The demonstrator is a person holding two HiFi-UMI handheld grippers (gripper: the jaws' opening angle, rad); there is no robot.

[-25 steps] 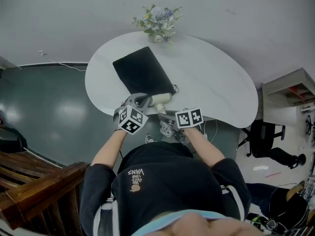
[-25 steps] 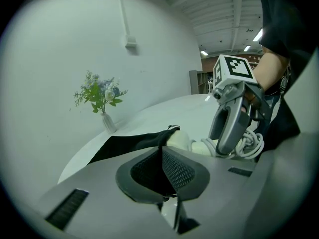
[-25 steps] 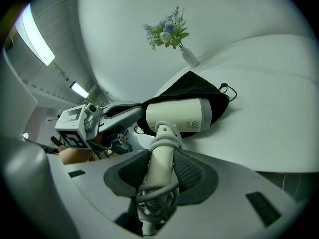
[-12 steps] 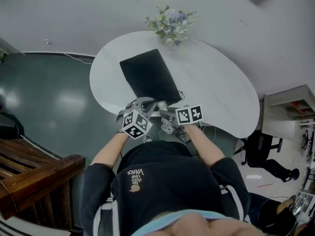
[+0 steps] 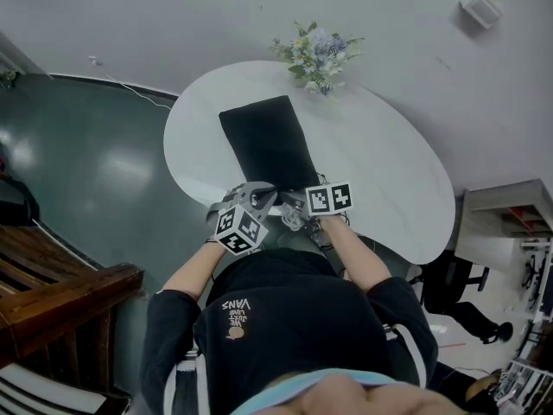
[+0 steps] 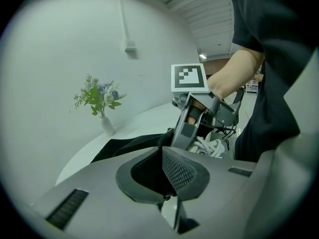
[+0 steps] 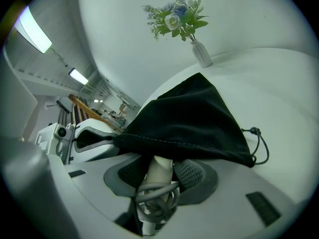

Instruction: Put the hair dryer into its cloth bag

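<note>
Black cloth sits pinched at its hem between the nearly closed jaws of our left gripper (image 6: 162, 153), which lifts the mouth of the bag (image 7: 189, 118) at the near rim of the table (image 7: 284, 93). Just beside it, our right gripper (image 7: 160, 176) is clamped on the cream handle of the dryer (image 7: 160, 161), with the grey cord (image 7: 154, 197) coiled round the handle's low end. The dryer's head is already under the hem and hidden by the cloth, while the handle and cord are still outside, so we judge the task about half done. What is left is to push the rest in, and perhaps to pull the drawstring (image 7: 260, 144) that hangs at the bag's right corner. Both grippers work right at the rim, so we think a slip here could send the dryer off the table toward us. Beyond the mouth the bag lies flat, pointing away, with bare tabletop to its right and past its far end. The flowers (image 7: 182, 14) stand well apart at the far edge by the wall, clear of the push
</note>
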